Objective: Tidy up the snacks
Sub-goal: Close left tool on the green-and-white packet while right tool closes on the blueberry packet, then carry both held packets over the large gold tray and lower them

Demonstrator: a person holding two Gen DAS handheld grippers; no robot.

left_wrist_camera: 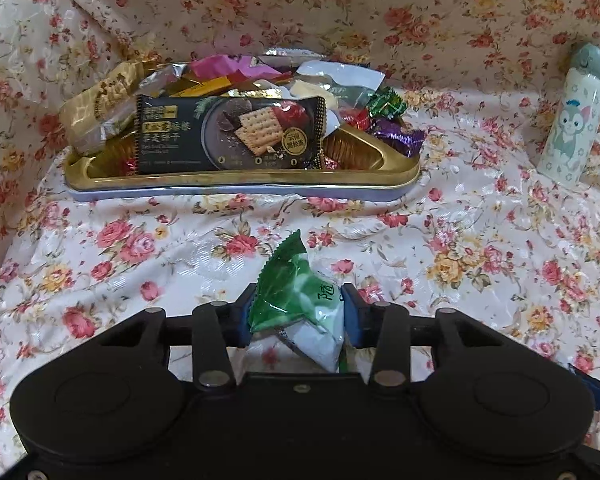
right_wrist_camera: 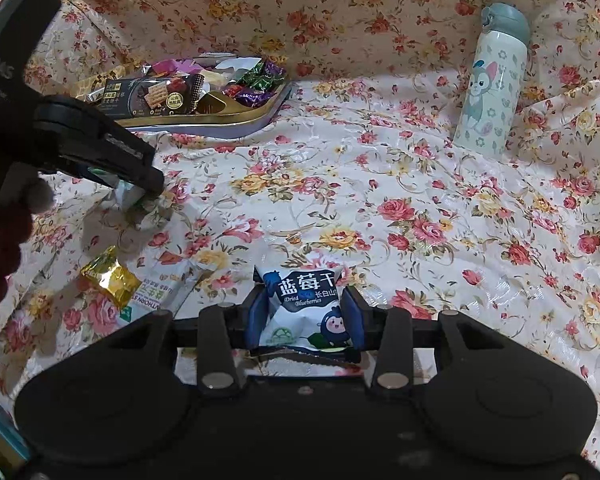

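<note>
Both grippers are carrying a snack apiece: the left gripper (left_wrist_camera: 298, 312) is gripping a green-and-white packet (left_wrist_camera: 300, 296) between its jaws, which are clenched on it from both sides, and the right gripper (right_wrist_camera: 306, 316) is grasping a blueberry packet (right_wrist_camera: 306, 308) the same way, its jaws pressed against the pouch's sides. Each packet is sitting low over the flowered cloth (left_wrist_camera: 460, 248) near its front edge, well apart from the gold tray (left_wrist_camera: 240, 182), which is lying toward the cloth's far left corner. That tray is already holding a good heap: a black cracker pack (left_wrist_camera: 230, 136) propped across the front, with foil-wrapped sweets and other wrappers piling behind it, so much of the sorting looks done. Two more snacks are still waiting on the cloth near its left edge, a gold-wrapped sweet (right_wrist_camera: 110, 278) just beside a long white-and-green bar (right_wrist_camera: 160, 290). Standing upright at the far right is a cartoon-printed bottle (right_wrist_camera: 494, 80), which seems to be no part of the job
</note>
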